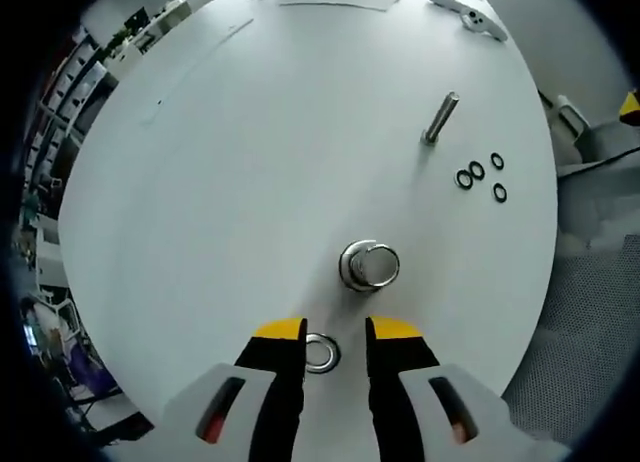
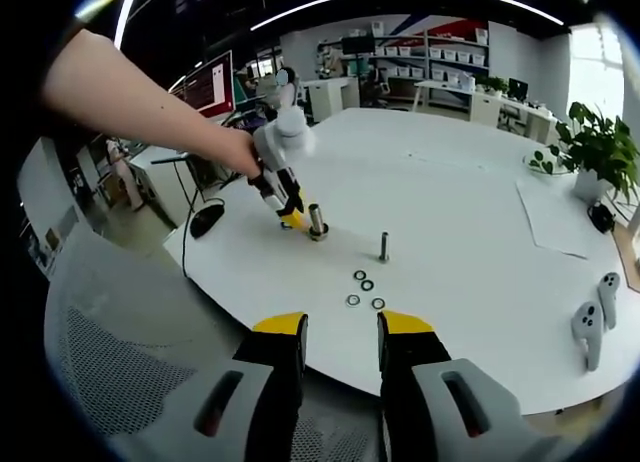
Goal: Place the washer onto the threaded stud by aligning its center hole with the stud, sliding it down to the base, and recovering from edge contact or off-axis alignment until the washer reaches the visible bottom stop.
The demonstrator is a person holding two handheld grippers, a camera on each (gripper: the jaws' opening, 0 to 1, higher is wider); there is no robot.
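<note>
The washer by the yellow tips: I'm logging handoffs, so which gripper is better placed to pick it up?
Left. The left gripper is open with the washer lying between its tips on the table. The right gripper hangs back at the table's edge.

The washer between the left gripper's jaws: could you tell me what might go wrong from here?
1. The washer lies flat on the table, so the left gripper with its open jaws may slip off its thin edge.
2. The stud stands close ahead; a tilted washer could catch on its top.
3. The small rings and upright bolt beyond could get knocked.
</note>
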